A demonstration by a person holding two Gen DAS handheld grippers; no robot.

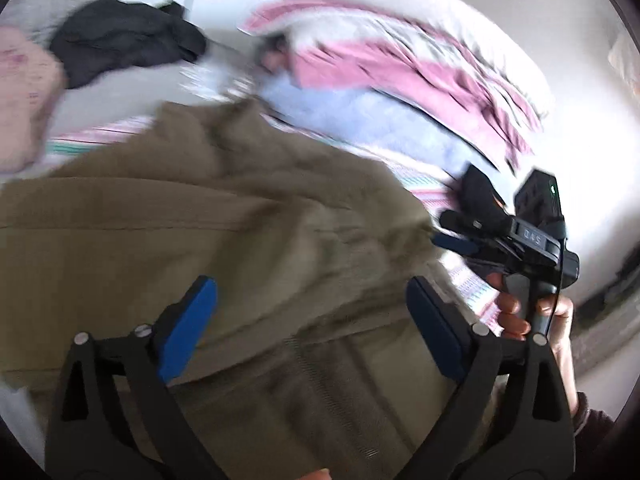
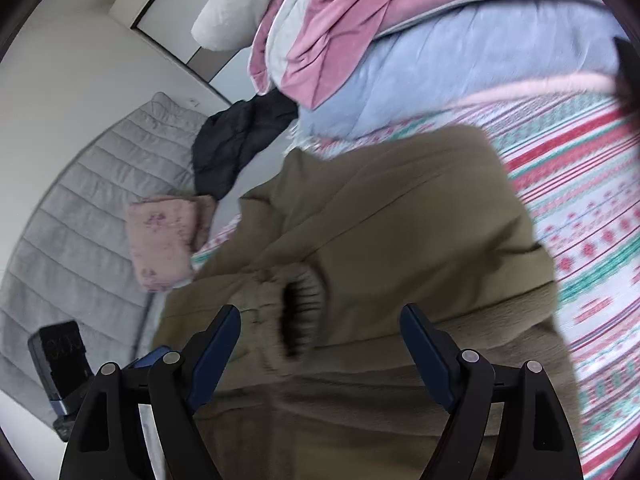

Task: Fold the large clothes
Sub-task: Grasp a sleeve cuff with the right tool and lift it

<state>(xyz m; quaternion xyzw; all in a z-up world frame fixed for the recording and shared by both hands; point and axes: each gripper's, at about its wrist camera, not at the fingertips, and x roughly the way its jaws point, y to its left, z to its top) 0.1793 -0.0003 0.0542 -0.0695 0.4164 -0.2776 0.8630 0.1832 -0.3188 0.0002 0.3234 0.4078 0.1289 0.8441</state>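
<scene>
A large olive-brown coat (image 1: 224, 224) lies spread on the striped bedsheet (image 2: 592, 216); it also shows in the right wrist view (image 2: 400, 232), with a ribbed knit cuff (image 2: 308, 284) lying on it. My left gripper (image 1: 312, 328) is open and empty, its blue pads wide apart just above the coat. My right gripper (image 2: 320, 344) is open and empty above the coat, near the cuff. In the left wrist view the right gripper (image 1: 460, 236) hovers at the coat's right edge, held by a hand (image 1: 532, 312).
A pink and light-blue quilt (image 2: 400, 40) is heaped at the far side of the bed. A black garment (image 2: 236, 140) and a folded pink item (image 2: 164, 236) lie near the grey padded headboard (image 2: 80, 208). A dark clock-like device (image 2: 60, 360) stands at lower left.
</scene>
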